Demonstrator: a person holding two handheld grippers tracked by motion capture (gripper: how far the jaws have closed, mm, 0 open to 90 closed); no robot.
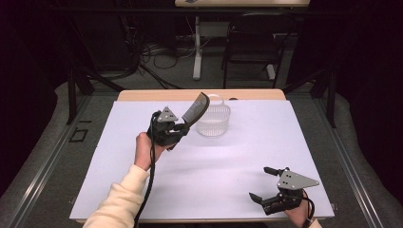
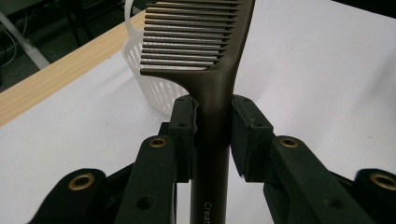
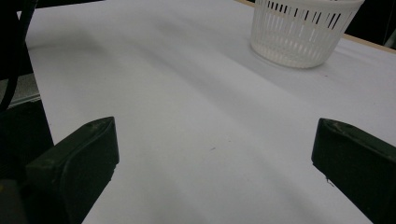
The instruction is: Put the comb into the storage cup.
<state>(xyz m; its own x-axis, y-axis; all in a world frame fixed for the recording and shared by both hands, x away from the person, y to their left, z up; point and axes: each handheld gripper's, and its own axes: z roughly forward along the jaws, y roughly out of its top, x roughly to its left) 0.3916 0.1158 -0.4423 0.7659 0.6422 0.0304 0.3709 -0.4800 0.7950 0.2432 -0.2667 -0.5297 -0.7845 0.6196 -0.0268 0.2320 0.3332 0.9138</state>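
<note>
A dark brown comb (image 1: 195, 110) is held up off the table, its toothed end reaching toward the white slotted basket (image 1: 214, 120). My left gripper (image 1: 178, 130) is shut on the comb's handle (image 2: 212, 140), and both pads press its sides in the left gripper view. The comb's teeth (image 2: 187, 37) stand in front of the basket (image 2: 152, 84) there. My right gripper (image 1: 263, 183) rests near the table's front right edge, its jaws spread wide with nothing between them. The basket (image 3: 301, 32) sits far ahead in the right gripper view.
A white sheet (image 1: 237, 152) covers the table, with a wooden edge (image 1: 142, 95) showing at the back. A chair (image 1: 252, 47) and a desk leg (image 1: 196, 52) stand beyond the table on the floor.
</note>
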